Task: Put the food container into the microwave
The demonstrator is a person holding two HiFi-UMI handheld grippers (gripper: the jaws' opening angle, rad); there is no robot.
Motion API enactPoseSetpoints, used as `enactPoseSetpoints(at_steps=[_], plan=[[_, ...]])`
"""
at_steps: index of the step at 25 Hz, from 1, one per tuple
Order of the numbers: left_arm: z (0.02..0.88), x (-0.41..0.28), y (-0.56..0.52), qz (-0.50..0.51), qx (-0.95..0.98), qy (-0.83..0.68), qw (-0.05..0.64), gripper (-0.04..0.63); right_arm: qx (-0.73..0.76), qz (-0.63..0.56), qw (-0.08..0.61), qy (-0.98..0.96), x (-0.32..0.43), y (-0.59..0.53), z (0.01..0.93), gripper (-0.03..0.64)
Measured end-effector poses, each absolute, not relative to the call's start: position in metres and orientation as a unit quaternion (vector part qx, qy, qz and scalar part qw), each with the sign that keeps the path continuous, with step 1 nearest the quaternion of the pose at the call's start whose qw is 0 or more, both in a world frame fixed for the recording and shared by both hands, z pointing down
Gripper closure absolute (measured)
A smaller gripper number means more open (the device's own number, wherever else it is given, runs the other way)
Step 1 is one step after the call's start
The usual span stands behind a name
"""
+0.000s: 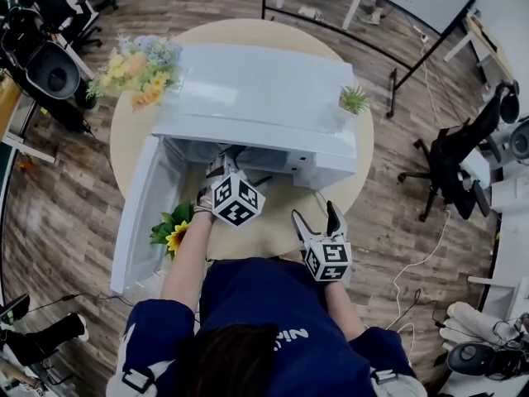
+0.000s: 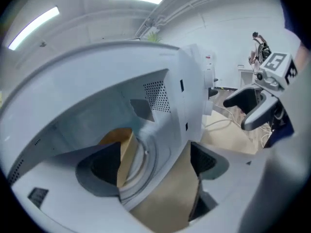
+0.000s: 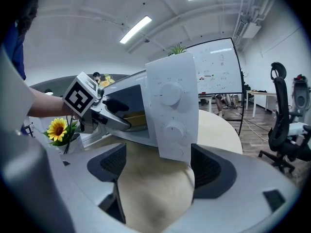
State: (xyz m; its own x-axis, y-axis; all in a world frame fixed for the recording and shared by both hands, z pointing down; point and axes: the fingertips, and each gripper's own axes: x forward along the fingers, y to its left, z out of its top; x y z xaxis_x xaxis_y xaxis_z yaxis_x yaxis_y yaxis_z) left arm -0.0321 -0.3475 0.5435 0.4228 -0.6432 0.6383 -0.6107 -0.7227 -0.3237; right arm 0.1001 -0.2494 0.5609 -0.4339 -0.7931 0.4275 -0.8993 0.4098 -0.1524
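Presently, left gripper (image 2: 155, 165) and right gripper (image 3: 158, 166) gape empty; we judge the container (image 2: 125, 154), lower left, light and crushable: grip its sides.

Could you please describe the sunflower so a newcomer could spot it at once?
Start at the round table with the white microwave on it. Beside its open door, near the table's front left edge, stands the sunflower: one yellow bloom with green leaves, unlike the pastel bouquet at the back.

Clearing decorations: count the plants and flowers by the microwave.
3: pastel bouquet far left of the microwave, small green plant at its far right, sunflower beside the open door. Others may be hidden.
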Motion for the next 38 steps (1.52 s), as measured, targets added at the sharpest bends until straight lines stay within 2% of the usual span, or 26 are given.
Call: enactPoseSetpoints(at_steps=[10,16,38], plan=[[0.507,0.0,-0.305,-0.319,-0.86,0.396,0.029,0.163,0.507,0.166,0.137,-0.835,0.106,-0.245,0.552,0.213],[0.48,0.004,-0.28,-0.242,-0.863,0.444,0.005,0.163,0.498,0.162,0.136,-0.841,0.108,-0.242,0.551,0.213],[0.551,-0.074,-0.165,-0.172,-0.782,0.575,-0.166,0.164,0.417,0.139,0.131,-0.888,0.076,-0.219,0.539,0.212]])
